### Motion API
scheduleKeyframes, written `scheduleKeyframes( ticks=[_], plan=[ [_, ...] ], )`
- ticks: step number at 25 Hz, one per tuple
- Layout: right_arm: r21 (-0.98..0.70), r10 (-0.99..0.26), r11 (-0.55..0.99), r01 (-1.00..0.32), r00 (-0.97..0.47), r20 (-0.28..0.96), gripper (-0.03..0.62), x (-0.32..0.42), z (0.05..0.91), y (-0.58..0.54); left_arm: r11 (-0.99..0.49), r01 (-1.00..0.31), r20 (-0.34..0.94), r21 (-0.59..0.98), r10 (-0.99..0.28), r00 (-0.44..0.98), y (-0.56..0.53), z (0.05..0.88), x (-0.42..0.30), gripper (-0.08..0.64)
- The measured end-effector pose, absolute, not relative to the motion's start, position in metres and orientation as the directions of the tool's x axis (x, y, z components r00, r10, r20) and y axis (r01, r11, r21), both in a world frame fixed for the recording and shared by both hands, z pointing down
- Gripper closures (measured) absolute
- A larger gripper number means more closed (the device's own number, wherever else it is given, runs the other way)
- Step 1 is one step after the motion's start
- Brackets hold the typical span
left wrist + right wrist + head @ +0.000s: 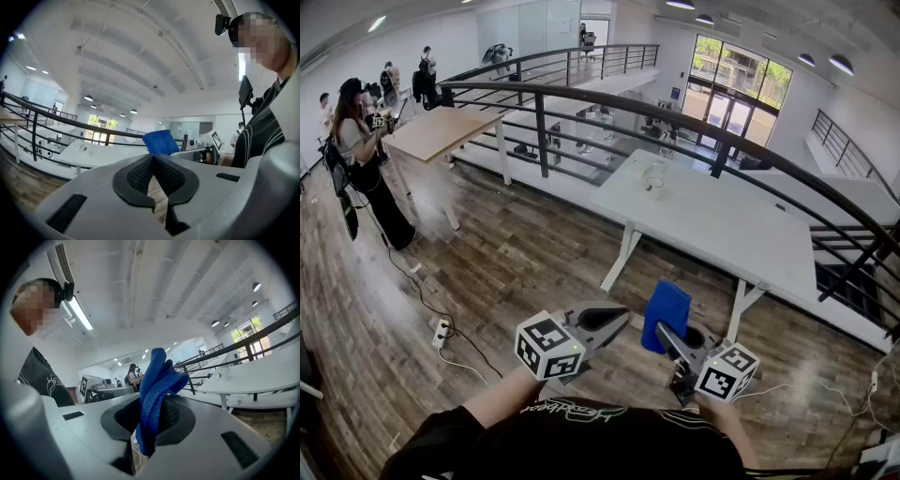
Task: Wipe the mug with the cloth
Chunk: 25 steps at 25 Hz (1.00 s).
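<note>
In the head view, the left gripper [614, 319] and the right gripper [664, 333] are held side by side above the wooden floor [487, 281], short of a white table [712, 225], and a blue cloth [667, 312] stands up from the right one. The left gripper view shows the left gripper's [153, 161] jaws closed tip to tip with nothing between them, the cloth [161, 141] beyond. The right gripper view shows the right gripper [154, 414] clamped on the bunched cloth [158, 380].

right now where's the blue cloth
The blue cloth is clamped in the right gripper, low and right of centre in the head view, just beside the left gripper.
</note>
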State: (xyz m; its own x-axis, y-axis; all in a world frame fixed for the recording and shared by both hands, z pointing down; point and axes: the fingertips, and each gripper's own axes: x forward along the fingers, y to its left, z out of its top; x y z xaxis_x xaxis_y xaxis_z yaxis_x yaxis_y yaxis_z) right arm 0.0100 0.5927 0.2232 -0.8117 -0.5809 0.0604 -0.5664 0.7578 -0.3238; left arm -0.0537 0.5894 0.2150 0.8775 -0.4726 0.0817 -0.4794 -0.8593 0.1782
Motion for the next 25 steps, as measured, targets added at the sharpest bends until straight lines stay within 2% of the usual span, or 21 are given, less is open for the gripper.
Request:
scheduleKeyframes(
  ticks=[15, 25],
  plan=[
    [-0.344, -0.594, 0.734, -0.586, -0.799, 0.093, 0.531, -0.012, 0.23, 0.573, -0.874, -0.436, 0.063, 0.215, -0.433, 0.899, 0.562, 0.222, -0.074, 0.552],
    [-0.35, -0.599, 0.734, -0.582, -0.798, 0.07, 0.531, -0.043, 0.236, 0.553, -0.878, -0.427, 0.035, 0.214, -0.43, 0.902, 0.544, 0.227, -0.114, 0.552]
  ],
)
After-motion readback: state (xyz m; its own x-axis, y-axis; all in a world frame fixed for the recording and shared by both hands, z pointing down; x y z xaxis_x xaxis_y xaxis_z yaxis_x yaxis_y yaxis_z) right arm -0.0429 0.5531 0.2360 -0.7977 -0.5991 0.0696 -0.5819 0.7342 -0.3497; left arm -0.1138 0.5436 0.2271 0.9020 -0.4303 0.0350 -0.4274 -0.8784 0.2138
